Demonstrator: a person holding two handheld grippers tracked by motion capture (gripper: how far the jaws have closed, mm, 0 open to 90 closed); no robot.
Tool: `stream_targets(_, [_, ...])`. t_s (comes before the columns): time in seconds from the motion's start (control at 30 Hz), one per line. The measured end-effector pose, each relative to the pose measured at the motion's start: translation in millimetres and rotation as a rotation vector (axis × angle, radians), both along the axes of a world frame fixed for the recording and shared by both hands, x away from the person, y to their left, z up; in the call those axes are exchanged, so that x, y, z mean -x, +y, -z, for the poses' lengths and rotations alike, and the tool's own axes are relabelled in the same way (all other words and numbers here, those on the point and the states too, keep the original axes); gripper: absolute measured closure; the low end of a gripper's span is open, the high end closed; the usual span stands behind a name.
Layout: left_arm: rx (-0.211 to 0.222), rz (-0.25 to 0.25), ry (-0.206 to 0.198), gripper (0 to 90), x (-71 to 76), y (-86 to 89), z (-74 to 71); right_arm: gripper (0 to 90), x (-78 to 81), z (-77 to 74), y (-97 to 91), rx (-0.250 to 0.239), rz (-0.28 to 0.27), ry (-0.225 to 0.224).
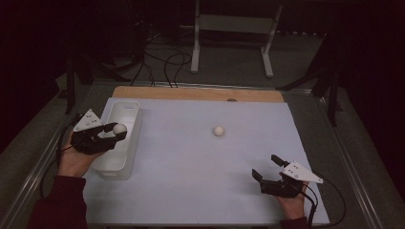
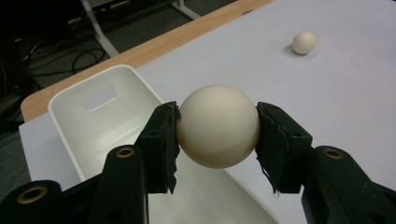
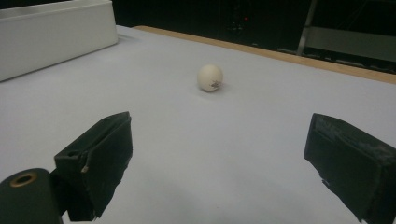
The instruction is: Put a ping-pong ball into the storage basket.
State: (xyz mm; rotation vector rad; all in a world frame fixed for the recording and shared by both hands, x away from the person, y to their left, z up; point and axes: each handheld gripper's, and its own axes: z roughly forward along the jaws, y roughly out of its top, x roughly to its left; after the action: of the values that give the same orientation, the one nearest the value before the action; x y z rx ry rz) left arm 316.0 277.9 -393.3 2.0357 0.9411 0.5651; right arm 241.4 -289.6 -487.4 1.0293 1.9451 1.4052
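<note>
Cameras: one overhead, two riding the tools.
High view faces forward-down over the surface; tool views sit close, sharing the far ball.

Probably a lab: cables are trailing over grey carpet past a white metal stand in the dim far background.

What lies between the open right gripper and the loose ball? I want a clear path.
Nothing: bare white sheet between right gripper and ball, in right gripper view.
</note>
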Motion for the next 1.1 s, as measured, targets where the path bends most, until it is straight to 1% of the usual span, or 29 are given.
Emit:
stream_targets(0.33, [-0.020, -0.025, 0.004, 50.6, 5.0, 10.9, 3.1, 7.6, -0.2, 0.2, 0.4, 0.000, 0.000, 0.000])
stream_targets(0.47, [-0.020, -0.027, 0.004, 50.6, 5.7, 11.8, 3.6, 7.6, -0.3, 0.2, 0.6, 0.002, 0.000, 0.001])
stream_targets(0.57, [-0.030, -0.025, 0.006, 50.6, 5.5, 11.3, 4.5, 7.7, -0.3, 0.3, 0.7, 0.002, 0.000, 0.001])
stream_targets(0.67, [-0.043, -0.042, 0.005, 49.8, 5.0, 10.2, 5.0, 7.6, -0.4, 0.3, 0.7, 0.002, 0.000, 0.001])
stream_targets(0.7, [-0.041, -0.068, -0.006, 45.1, 4.9, 9.2, 5.2, 7.7, -0.3, 0.2, 0.6, 0.003, 0.000, 0.001])
stream_targets(0.73, [-0.040, -0.080, -0.010, 33.3, 4.8, 8.5, 5.2, 7.7, -0.2, 0.2, 0.5, 0.002, 0.000, 0.000])
stream_targets(0.77, [-0.044, -0.098, -0.017, 24.6, 4.7, 7.6, 5.1, 7.7, -0.2, 0.1, 0.5, 0.002, 0.000, 0.000])
stream_targets(0.8, [-0.046, -0.112, -0.018, 17.6, 4.2, 6.9, 4.9, 7.6, -0.2, 0.1, 0.5, 0.001, 0.000, 0.000])
stream_targets(0.87, [-0.044, -0.114, 0.000, 6.2, 2.7, 5.9, 4.3, 7.7, -0.2, 0.1, 0.5, 0.001, -0.001, 0.000])
stream_targets(0.9, [-0.045, -0.113, 0.001, 2.9, 2.7, 4.7, 4.1, 7.7, -0.2, 0.1, 0.6, 0.001, 0.000, 0.000])
stream_targets(0.97, [-0.043, -0.111, -0.002, 0.4, 2.8, 3.2, 3.9, 7.7, -0.3, 0.2, 0.6, 0.003, 0.000, 0.000])
stream_targets(1.1, [-0.051, -0.110, -0.005, 0.0, 2.0, -0.2, 5.9, 7.7, -0.2, 0.1, 0.6, 0.003, 0.000, 0.000])
